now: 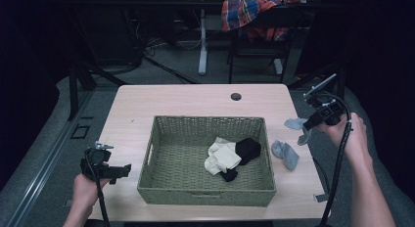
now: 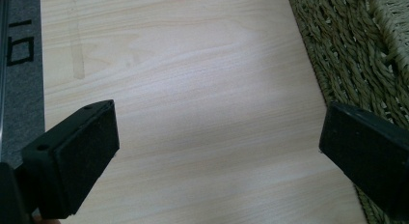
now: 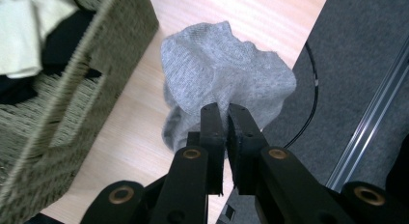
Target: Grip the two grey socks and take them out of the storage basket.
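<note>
Light wood table [image 1: 161, 102]: wicker basket [image 1: 205, 190], grey sock [image 1: 286, 154] beside it.

A pale wood-grain bench [image 1: 161, 102] with a round cable hole [image 1: 236, 96] stands on grey carpet floor [image 1: 181, 65]. The surroundings are dark, the sides nearly black. Beyond the bench a black chair [image 1: 259, 43] carries a plaid cloth [image 1: 244, 11], beside a white table leg [image 1: 202, 38]. A metal rail [image 1: 44, 163] runs along the floor at left.
</note>
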`<state>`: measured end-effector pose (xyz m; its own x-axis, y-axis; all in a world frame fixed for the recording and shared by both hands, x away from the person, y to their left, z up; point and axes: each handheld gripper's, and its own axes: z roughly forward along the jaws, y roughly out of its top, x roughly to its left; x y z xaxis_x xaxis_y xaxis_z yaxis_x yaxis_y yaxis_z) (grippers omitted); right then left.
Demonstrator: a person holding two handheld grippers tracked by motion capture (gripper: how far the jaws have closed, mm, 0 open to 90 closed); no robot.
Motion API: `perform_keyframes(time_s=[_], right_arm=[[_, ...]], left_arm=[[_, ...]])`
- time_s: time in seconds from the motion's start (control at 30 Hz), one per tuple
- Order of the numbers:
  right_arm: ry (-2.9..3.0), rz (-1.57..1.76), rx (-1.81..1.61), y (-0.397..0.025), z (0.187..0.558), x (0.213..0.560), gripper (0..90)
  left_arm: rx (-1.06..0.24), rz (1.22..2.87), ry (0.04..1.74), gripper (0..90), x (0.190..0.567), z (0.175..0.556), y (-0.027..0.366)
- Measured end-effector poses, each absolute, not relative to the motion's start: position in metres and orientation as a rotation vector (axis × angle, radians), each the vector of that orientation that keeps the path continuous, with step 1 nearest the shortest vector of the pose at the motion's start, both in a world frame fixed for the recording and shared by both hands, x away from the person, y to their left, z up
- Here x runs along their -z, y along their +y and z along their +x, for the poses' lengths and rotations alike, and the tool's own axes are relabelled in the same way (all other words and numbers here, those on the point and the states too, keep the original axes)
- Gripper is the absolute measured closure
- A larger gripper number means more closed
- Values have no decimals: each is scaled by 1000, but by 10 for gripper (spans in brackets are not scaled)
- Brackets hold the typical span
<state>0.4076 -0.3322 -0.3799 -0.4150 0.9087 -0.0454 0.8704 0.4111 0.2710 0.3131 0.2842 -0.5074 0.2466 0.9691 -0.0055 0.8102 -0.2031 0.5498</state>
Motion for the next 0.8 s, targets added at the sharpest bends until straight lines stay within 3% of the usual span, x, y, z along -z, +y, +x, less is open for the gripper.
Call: perform_keyframes(time_s=[0.8], right_arm=[[2541,1600,-254,-322,404,463,859]], left_arm=[[-470,2074,1621,5,507,314,287]])
